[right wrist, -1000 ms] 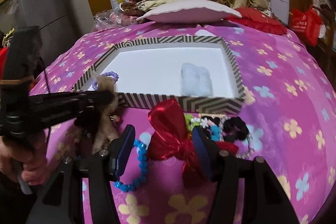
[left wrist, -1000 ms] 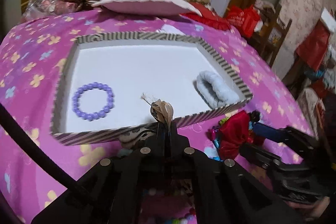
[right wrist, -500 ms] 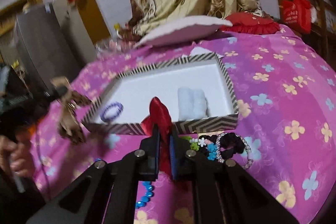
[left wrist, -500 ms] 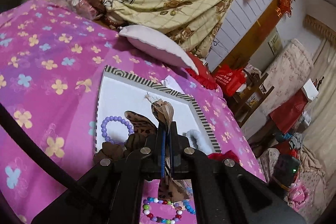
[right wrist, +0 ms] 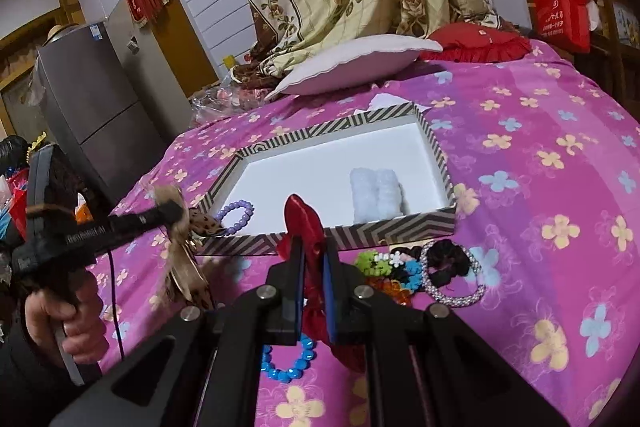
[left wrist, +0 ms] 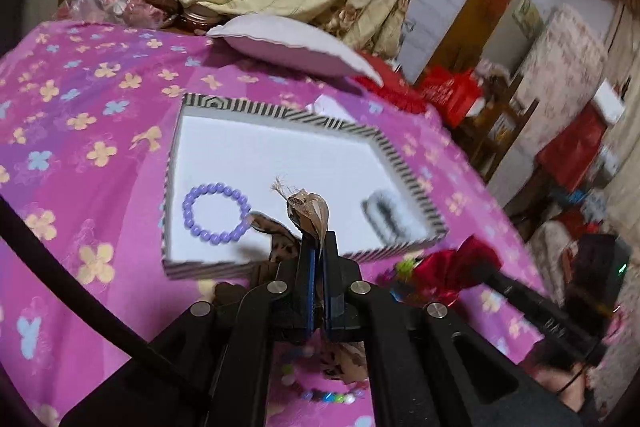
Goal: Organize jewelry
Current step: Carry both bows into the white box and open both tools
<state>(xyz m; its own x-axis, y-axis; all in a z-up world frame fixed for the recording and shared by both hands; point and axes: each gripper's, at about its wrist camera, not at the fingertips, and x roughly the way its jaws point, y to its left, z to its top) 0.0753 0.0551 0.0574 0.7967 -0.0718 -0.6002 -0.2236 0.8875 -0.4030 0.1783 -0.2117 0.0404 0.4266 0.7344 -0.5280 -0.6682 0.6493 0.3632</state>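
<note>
Clamping a leopard-print bow (left wrist: 310, 215), left fingers (left wrist: 307, 267) shut; right fingers (right wrist: 296, 279) pinch a glossy red bow (right wrist: 302, 223).

On the bedspread (right wrist: 560, 155) sits the tray (right wrist: 320, 241), holding a bracelet (right wrist: 236, 215) left and a scrunchie (right wrist: 378, 193) right.

Right gripper (right wrist: 311, 263) has clamped and lifted red bow (right wrist: 302, 223).

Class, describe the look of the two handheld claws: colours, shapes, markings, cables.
Both claws, left claw and right claw, are matte black linkages with silver rivets and blue-edged flat fingers. A thin black cable trails from the left, whose handle carries small white lettering.
</note>
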